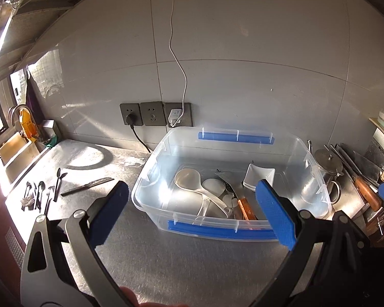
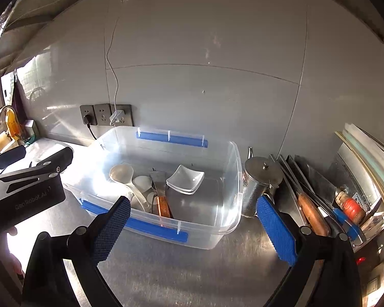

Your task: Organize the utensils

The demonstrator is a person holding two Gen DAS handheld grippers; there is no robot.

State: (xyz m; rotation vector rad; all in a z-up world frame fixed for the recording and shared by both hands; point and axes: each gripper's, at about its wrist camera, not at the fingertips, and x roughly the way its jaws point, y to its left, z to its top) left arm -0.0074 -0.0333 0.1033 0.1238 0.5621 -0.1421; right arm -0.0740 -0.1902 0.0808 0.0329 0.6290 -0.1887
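A clear plastic bin (image 1: 151, 171) with blue clips stands on the steel counter against the wall; it also shows in the right wrist view (image 2: 236, 168). Inside lie a clear ladle (image 1: 189, 179), spoons, a wooden-handled spatula (image 1: 245, 209) and stacked white square dishes (image 1: 258, 176). Several dark spoons and forks (image 1: 38, 194) and a knife (image 1: 89, 184) lie in rows on the counter to the left. My left gripper (image 1: 192, 194) is open and empty before the bin. My right gripper (image 2: 193, 207) is open and empty, over the bin's near rim.
A steel lidded pot (image 2: 261, 179) stands right of the bin, with wooden-handled knives (image 2: 312, 212) in a rack beyond. Wall sockets with a black plug (image 1: 130, 120) and white charger sit behind the bin. A sink with tap (image 1: 18, 138) is at far left.
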